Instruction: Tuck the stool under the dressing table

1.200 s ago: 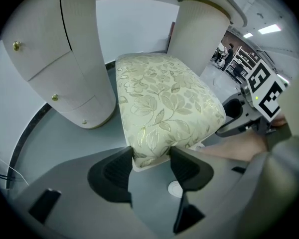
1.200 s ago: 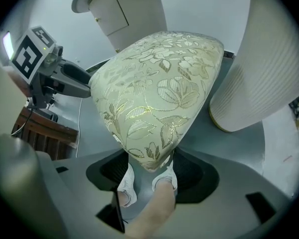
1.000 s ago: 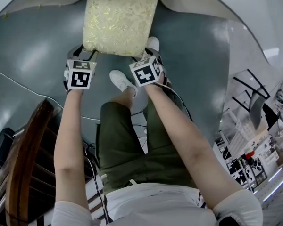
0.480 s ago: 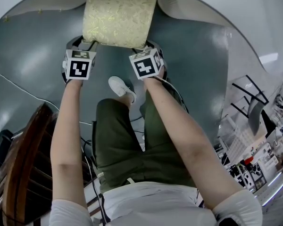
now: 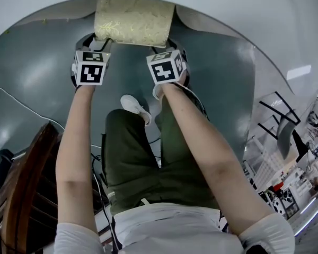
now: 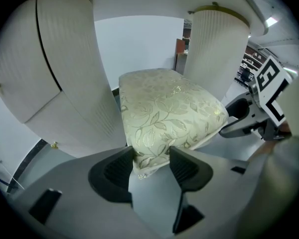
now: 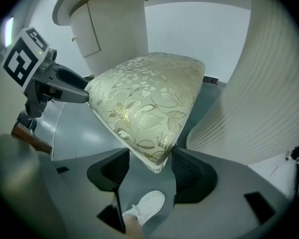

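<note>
Head view: left tongs, right tongs each pinch stool corners

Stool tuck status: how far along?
Done: the stool is lined up between the dressing table pedestals, with its far end already under the top. In hand: the left gripper and right gripper each have their jaws closed on a near corner of the cushion. Left: the near part of the seat is not yet under the top, so probably more pushing, then release.

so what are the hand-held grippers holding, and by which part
The stool, by its two near corners: left hand-held gripper on the left one, right hand-held gripper on the right.
</note>
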### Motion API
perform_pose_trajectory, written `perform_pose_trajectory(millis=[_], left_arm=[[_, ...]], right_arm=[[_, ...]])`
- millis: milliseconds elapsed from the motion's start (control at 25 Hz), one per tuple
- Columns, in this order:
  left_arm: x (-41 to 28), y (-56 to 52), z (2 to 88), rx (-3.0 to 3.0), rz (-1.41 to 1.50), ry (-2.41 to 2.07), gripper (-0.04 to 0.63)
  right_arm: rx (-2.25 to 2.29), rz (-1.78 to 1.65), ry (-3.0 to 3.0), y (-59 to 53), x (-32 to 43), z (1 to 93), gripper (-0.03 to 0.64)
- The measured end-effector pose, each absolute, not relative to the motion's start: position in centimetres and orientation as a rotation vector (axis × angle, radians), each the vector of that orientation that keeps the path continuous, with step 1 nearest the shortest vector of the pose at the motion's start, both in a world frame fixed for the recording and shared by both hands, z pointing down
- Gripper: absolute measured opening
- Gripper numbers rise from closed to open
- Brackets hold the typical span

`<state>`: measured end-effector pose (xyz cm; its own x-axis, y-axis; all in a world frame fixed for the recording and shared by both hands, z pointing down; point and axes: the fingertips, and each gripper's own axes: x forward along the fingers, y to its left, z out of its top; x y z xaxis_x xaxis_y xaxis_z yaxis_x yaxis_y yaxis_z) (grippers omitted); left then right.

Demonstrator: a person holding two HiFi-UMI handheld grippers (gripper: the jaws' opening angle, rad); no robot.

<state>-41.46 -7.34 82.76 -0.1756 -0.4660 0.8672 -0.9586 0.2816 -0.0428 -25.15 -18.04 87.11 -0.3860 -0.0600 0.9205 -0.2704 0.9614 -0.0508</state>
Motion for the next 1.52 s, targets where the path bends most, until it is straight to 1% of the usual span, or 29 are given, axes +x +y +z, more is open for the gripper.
perform_pose_trajectory(millis=[440,760,880,1200,1360,1520], left_arm=[[-45.5,-12.9,82.3,1.303,0.706,-1.934,0.224],[-48.0,-15.2,82.4,1.307,0.657,-2.048,0.224],[-48.6,-15.7,82.4,1.307,0.650,-2.059,0.224],[-48.6,-15.8,82.1,1.283,0.614,-2.080,0.224],[-47.8,-14.2,82.4,1.278,0.715,-2.046,0.224],[-46.5,-13.3,81.3,1.270,0.637,-2.045,0.218]], right_arm=[[0.397,0.088,-2.073,-25.2,-30.4,86.2,0.238],[0.459,0.011,-2.120,-28.2,-33.6,86.3,0.225],[0.489,-0.007,-2.111,-28.8,-34.4,86.5,0.234],[0.516,-0.012,-2.082,-29.2,-34.6,86.4,0.233],[0.494,-0.021,-2.086,-28.4,-34.5,86.1,0.229],[0.474,0.002,-2.110,-27.2,-33.3,85.2,0.219]])
